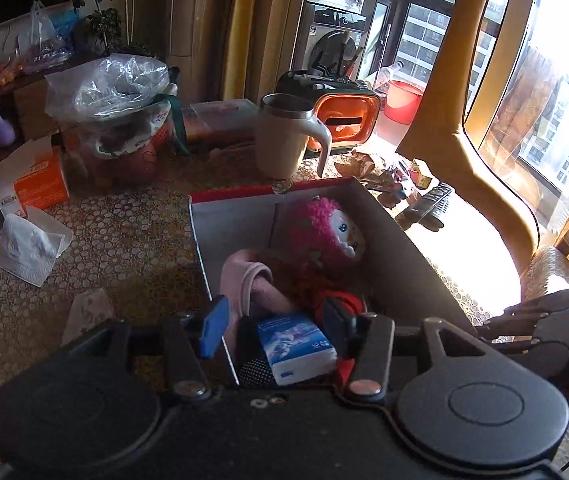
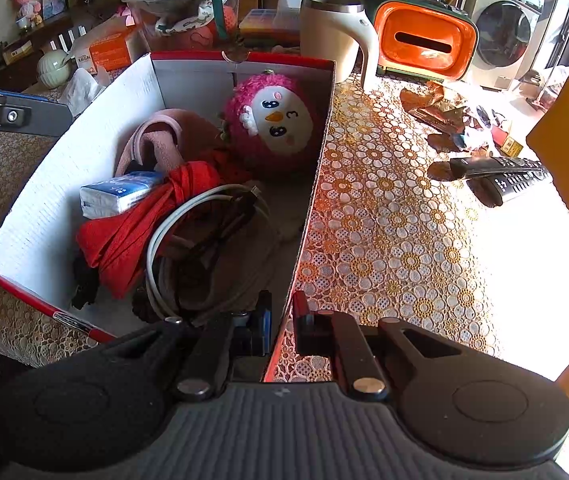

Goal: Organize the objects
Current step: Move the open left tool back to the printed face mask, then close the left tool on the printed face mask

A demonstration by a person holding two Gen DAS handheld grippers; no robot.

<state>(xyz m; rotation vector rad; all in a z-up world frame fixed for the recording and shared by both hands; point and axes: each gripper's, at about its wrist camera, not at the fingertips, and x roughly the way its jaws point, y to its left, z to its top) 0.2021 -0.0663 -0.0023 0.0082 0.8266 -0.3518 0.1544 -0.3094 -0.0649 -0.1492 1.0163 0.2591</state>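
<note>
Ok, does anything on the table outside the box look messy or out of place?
Yes. Torn brown wrappers lie scattered past the box, near two remotes stacked crookedly. On the other side a crumpled tissue sits loose on the tablecloth. Nothing looks spilled or broken.

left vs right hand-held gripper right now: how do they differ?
Jaws: the left hand-held gripper is open with nothing pressed between its blue pads; the right hand-held gripper is shut on the box wall.
Position: the left one hangs above the tissue pack at the box's near end, touching nothing; the right one straddles the wall, one finger inside and one outside.
Shared: both are black, point downward, and work at the same red-rimmed box.
</note>
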